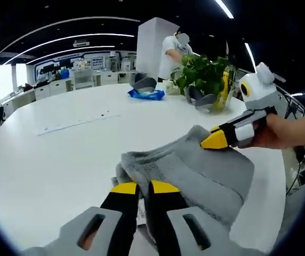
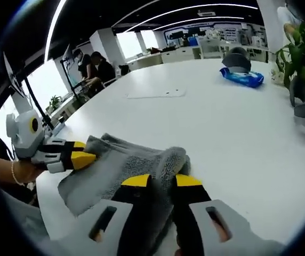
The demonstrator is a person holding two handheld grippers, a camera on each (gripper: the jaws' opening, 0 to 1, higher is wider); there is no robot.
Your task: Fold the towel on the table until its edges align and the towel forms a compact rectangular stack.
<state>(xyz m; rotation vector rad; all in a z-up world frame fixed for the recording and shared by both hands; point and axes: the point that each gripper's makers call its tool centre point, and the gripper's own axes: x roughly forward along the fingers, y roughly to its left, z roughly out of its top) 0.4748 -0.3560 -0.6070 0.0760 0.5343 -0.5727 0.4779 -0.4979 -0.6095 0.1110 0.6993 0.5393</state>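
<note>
In the left gripper view, the left gripper (image 1: 138,188) has its fingers clenched on the grey towel (image 1: 195,170), which lies bunched on the white desk (image 1: 62,154). In the right gripper view, the right gripper (image 2: 162,180) pinches a raised fold of that towel (image 2: 120,160), with the left gripper (image 2: 83,158) at its far edge.

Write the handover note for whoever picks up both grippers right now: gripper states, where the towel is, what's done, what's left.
Left gripper: jaws shut on the near bunched edge of the grey terry towel.
Right gripper: jaws shut on the opposite edge of that towel, where the cloth rolls up between them.
Towel: on the round white table, near its edge, rumpled and partly doubled over, held from both sides.
Done: both edges gripped, a fold appears begun.
Left: bring the edges together, line them up, flatten, and fold again into a compact rectangle.
Further back on the table: a blue packet and a potted green plant, well away from the towel.
</note>
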